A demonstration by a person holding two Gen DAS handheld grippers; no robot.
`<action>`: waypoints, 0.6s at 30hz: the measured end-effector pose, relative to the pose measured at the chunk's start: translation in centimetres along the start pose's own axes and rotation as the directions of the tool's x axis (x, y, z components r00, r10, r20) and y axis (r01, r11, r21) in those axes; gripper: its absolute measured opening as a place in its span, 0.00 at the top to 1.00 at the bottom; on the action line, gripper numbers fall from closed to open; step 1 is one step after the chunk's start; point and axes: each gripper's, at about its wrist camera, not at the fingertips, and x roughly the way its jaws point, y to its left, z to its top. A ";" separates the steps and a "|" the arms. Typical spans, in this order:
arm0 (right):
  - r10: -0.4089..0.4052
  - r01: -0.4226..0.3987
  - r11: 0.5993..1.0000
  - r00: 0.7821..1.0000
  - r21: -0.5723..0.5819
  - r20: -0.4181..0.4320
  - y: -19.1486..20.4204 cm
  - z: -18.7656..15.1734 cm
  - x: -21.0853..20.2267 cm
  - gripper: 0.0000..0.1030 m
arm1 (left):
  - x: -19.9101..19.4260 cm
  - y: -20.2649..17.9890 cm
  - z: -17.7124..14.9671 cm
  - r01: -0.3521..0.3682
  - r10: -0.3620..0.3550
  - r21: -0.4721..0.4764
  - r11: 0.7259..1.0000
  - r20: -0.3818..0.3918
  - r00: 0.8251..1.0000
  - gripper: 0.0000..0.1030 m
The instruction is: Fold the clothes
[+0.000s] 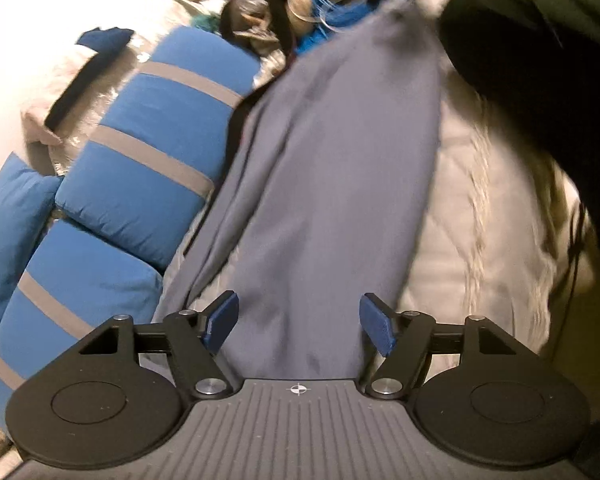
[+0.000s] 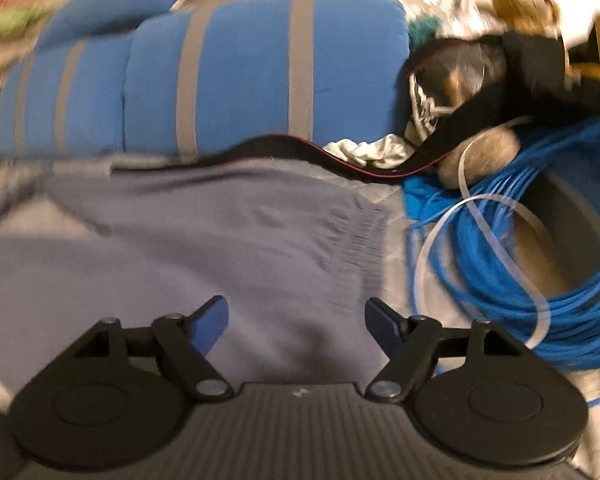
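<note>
No readable writing. Grey garment (image 1: 332, 184) lies rumpled on the bed; left hand-held gripper (image 1: 299, 326) and right hand-held gripper (image 2: 296, 326) both spread above it, holding nothing.

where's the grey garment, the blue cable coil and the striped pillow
grey garment (image 2: 204, 240): right wrist view, middle of the spread cloth
blue cable coil (image 2: 540, 304): right wrist view, lower arc of the loops
striped pillow (image 2: 244, 76): right wrist view, blue panel between two grey stripes
</note>
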 end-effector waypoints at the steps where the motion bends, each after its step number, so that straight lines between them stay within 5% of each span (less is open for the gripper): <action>1: 0.021 -0.022 0.997 1.000 0.074 0.016 -0.5 0.7 0.2 0.19 | 0.3 0.4 0.3 -0.009 0.009 -0.014 1.000 0.001 1.000 0.36; 4: 0.015 -0.021 0.976 1.000 0.215 0.028 -1.8 2.2 1.5 0.19 | 0.0 0.6 0.5 -0.026 0.026 -0.037 0.999 -0.011 1.000 0.36; 8: -0.075 0.084 0.955 0.996 0.284 -0.042 -3.5 2.3 4.7 0.40 | -0.2 0.5 0.1 -0.045 0.044 -0.032 0.998 -0.030 0.999 0.36; 16: -0.050 0.079 0.927 0.995 0.366 -0.088 -5.2 1.4 7.2 0.51 | -0.4 1.6 0.1 -0.025 0.023 -0.095 0.995 -0.025 0.999 0.36; 18: -0.033 0.067 0.922 0.995 0.382 -0.094 -5.1 1.5 7.5 0.65 | -0.2 1.9 0.1 -0.024 0.022 -0.105 0.994 -0.028 0.999 0.36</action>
